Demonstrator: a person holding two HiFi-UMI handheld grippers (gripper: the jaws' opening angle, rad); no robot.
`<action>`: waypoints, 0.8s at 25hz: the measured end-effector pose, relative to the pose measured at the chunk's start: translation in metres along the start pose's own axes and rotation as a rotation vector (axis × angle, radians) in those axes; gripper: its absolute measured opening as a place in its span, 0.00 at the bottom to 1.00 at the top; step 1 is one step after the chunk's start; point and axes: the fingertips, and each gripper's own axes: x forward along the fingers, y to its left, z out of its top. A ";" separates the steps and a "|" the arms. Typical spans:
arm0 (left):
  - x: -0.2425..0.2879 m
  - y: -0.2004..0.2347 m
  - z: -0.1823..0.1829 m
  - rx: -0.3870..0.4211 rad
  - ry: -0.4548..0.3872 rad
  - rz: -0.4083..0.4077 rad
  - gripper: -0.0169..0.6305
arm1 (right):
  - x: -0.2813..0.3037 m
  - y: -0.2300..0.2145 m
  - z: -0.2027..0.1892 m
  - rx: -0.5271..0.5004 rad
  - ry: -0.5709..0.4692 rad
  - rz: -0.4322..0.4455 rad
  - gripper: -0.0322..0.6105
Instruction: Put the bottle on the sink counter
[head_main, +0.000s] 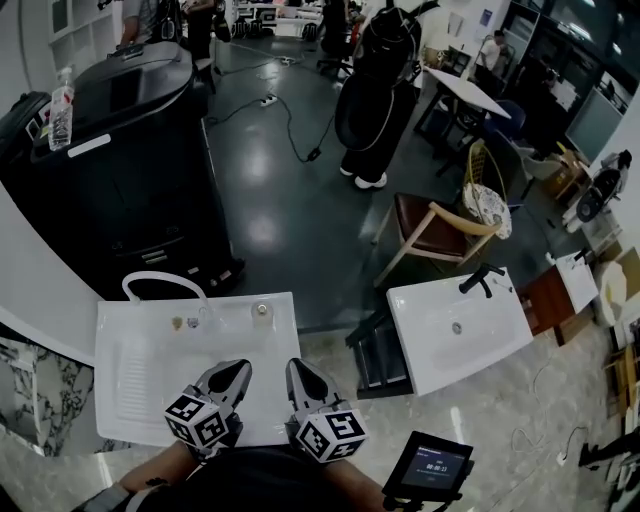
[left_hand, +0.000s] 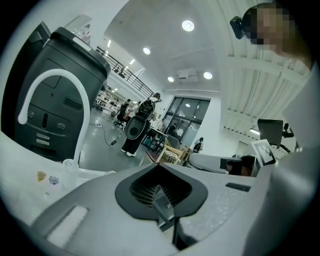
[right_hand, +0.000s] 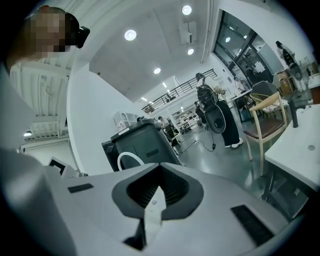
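bottle: upright on top of the black bin, near its left edge, well apart from both tongs | sink table: white, in front of the bin, arched tap at its far edge | left tongs: pressed together, empty, over the sink table | right tongs: pressed together, empty, just beside the left

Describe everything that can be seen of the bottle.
The bottle is a small clear plastic one with a pale cap and a label band that shows some red. It stands upright near the left edge of the top of the big black machine, well away from the white sink counter. Only that top touches it. Whether it holds any liquid is too small to tell.
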 end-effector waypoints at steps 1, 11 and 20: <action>0.000 -0.001 0.000 0.000 0.002 -0.002 0.03 | -0.001 0.001 0.000 -0.004 -0.002 0.000 0.04; 0.001 -0.005 -0.003 -0.005 0.007 -0.021 0.03 | -0.013 0.014 0.002 -0.080 -0.035 0.000 0.04; 0.016 -0.010 -0.010 -0.029 0.038 -0.066 0.03 | -0.014 0.006 0.003 -0.075 -0.043 -0.022 0.04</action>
